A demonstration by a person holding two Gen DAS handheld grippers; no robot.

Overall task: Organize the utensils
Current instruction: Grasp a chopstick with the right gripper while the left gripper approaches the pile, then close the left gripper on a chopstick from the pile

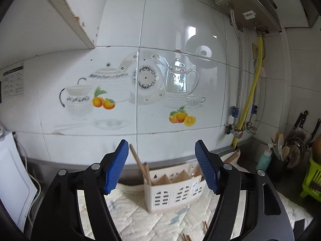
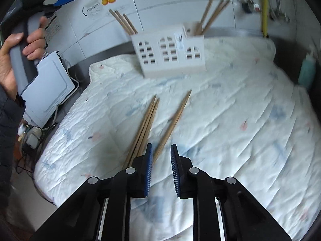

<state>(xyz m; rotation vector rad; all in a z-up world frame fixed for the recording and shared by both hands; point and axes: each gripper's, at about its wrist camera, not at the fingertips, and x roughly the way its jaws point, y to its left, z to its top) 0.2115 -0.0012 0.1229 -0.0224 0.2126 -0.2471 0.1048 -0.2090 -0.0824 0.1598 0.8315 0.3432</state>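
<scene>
A white utensil holder [image 2: 170, 52] with little window holes stands on a white quilted cloth [image 2: 230, 120] that covers the worktop, close to the tiled wall [image 1: 180, 20] with painted teapots and oranges on it. Three wooden chopsticks [image 2: 122, 23] stick up out of its left end, leaning left, and a few more chopsticks [image 2: 212, 14] stick up out of its right end, leaning right. More chopsticks lie flat on the cloth in front of the holder: a bunch [image 2: 146, 124] side by side, and one single chopstick [image 2: 174, 120] just to the right of them. The right hand-held gripper [image 2: 161, 170] hangs over the near ends of these loose sticks. Its blue pads are a small way apart with nothing between them, and the single stick ends right by the left pad. The left hand-held gripper [image 1: 162, 166] is up near the holder, pointing at the wall. Its blue pads are wide apart and hold nothing. In the right camera view a person's hand [image 2: 18, 48] grips the grey handle of that left tool. A green bottle [image 1: 264, 158] stands off to the right by the wall.
</scene>
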